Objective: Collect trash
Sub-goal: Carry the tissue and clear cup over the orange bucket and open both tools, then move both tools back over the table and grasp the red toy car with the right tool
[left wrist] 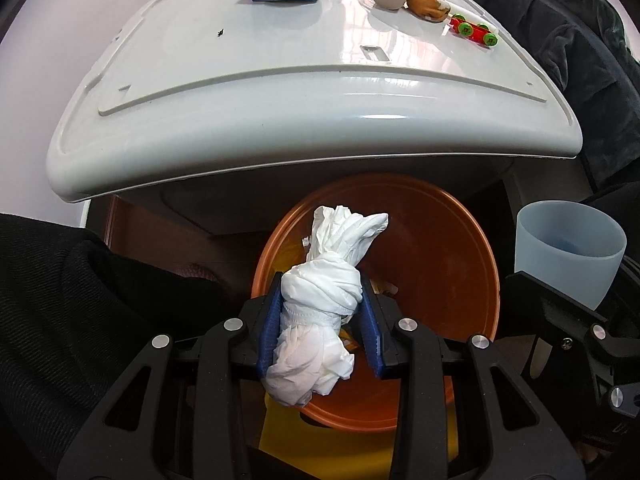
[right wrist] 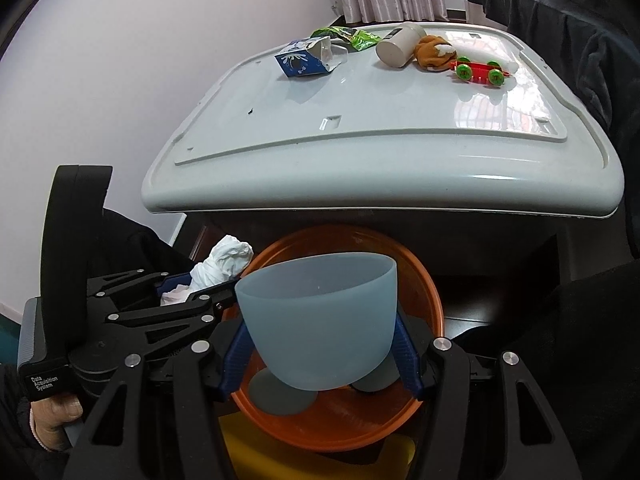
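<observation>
Left tool [left wrist: 322,316] is clamped on a knotted white tissue wad [left wrist: 320,300], hanging right over the orange bin [left wrist: 460,264] below the table [left wrist: 240,92] edge. Right tool [right wrist: 320,354] grips a pale blue cup [right wrist: 320,312] above the same bin. I'd just let go straight down, nothing fancy, keeping the wad clear of the rim. It looks soft, twisted and crumpled, so it might cling to the pads.

White lettering reading "Data Acquisition System" stands on the black handle block [right wrist: 44,384] of the left gripper, at eight o'clock in the right wrist view. The blue milk carton [right wrist: 300,62] at twelve o'clock carries print too small to read.
</observation>
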Tool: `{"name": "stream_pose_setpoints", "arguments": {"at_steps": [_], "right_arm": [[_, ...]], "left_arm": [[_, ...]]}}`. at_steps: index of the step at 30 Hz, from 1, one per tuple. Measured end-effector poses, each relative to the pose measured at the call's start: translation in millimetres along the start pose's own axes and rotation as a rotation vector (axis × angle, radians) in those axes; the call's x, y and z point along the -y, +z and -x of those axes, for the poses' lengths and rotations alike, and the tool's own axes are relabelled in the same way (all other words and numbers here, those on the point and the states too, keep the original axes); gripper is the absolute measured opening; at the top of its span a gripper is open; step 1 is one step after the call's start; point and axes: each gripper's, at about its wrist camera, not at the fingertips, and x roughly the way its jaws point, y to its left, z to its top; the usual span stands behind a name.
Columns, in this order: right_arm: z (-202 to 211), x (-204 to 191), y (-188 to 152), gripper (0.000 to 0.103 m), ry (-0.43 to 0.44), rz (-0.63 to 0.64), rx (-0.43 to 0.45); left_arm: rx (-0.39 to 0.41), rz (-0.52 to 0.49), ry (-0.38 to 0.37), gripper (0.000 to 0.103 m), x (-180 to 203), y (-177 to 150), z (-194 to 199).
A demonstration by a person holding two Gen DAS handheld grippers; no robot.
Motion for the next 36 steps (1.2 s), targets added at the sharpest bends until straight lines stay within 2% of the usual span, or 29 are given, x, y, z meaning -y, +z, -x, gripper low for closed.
{"name": "stream_pose_setpoints", "arguments": {"at_steps": [6, 9, 10, 11, 12, 13, 23, 26, 30, 33, 36], "right_arm": [[-1.8, 0.1, 0.6, 0.06, 0.002, -0.002, -0.009], [-3.1, 1.0, 0.2, 0.064, 0.003, -0.008, -0.017], [-3.0, 1.7, 0.4, 0.074, -0.007, -0.012, -0.017], [-2.1, 1.9, 0.6, 0.078, -0.016, -0.015, -0.011], [-1.3, 2.8, 0.8, 0.078, -0.017, -0.019, -0.007], [-0.7, 4.7, 1.2, 0.078, -0.016, -0.028, -0.005], [7.3, 16.7, 3.7, 0.078, -0.002, -0.083, 0.02], [9.2, 24.5, 10.6, 0.078, 0.026, -0.102, 0.015], [15.5, 36.1, 34.5, 0.078, 0.014, -0.072, 0.027], [20.6, 50.7, 67.0, 0.079, -0.016, -0.048, 0.048], [20.8, 68.8, 108.3, 0.079, -0.079, -0.006, 0.086]], "left_arm": [[-0.006, 0.0, 0.002, 0.034, 1.1, 0.6, -2.0], [-0.013, 0.002, 0.005, 0.036, 1.9, 0.6, -3.0], [-0.019, 0.004, 0.017, 0.044, 1.7, 0.9, -4.0], [-0.022, 0.009, 0.029, 0.051, 0.9, 0.8, -4.7], [-0.026, 0.018, 0.039, 0.062, -0.8, 1.1, -5.4], [-0.027, 0.026, 0.04, 0.063, -2.4, 1.6, -5.4], [-0.043, 0.041, 0.042, 0.063, -6.0, 2.2, -8.7], [-0.016, 0.045, 0.037, 0.063, -8.6, 6.0, -3.6], [0.041, 0.049, 0.006, 0.064, -13.9, 15.9, 10.5], [0.102, 0.046, -0.013, 0.064, -19.4, 30.4, 25.3], [0.194, 0.034, -0.009, 0.072, -24.8, 55.3, 42.9]]}}
